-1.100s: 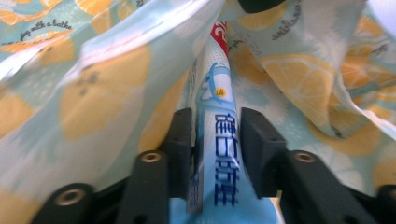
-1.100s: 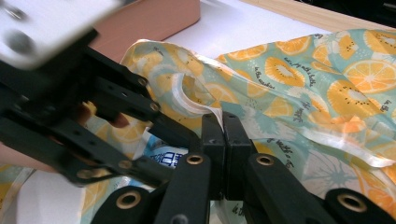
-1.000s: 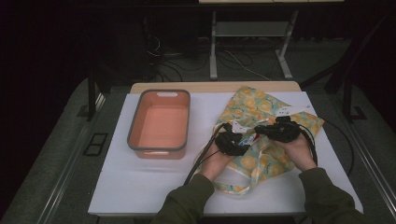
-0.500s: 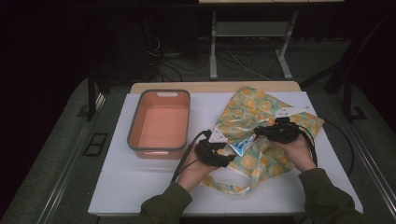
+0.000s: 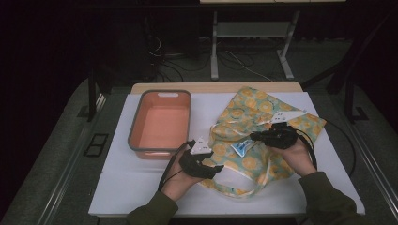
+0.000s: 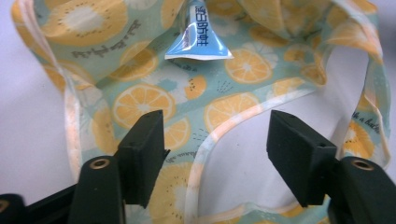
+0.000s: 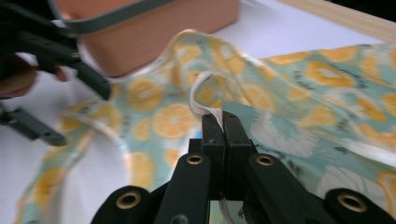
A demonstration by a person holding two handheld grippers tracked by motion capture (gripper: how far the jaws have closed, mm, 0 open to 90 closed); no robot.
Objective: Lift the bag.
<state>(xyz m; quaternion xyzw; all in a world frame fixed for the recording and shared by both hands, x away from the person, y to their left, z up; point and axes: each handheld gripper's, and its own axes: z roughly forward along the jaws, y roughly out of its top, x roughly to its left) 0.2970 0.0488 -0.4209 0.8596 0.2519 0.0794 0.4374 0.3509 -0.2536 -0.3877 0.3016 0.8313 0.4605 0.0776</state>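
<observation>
On the white tabletop [image 5: 141,187] in the high view, the orange-print cloth bag [image 5: 263,117] lies at three o'clock of the salmon plastic tub [image 5: 162,122]. Left gripper view: the left tongs [image 6: 215,140], just been opening, stand spread over the bag, the blue sachet [image 6: 198,37] at twelve o'clock. Right gripper view: the right tongs [image 7: 223,122] pinch the bag's rim.

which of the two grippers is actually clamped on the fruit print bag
The right gripper: its jaws are shut on the rim of the orange-slice print bag. The left gripper has jaws apart, gripping nothing, just been opening.
</observation>
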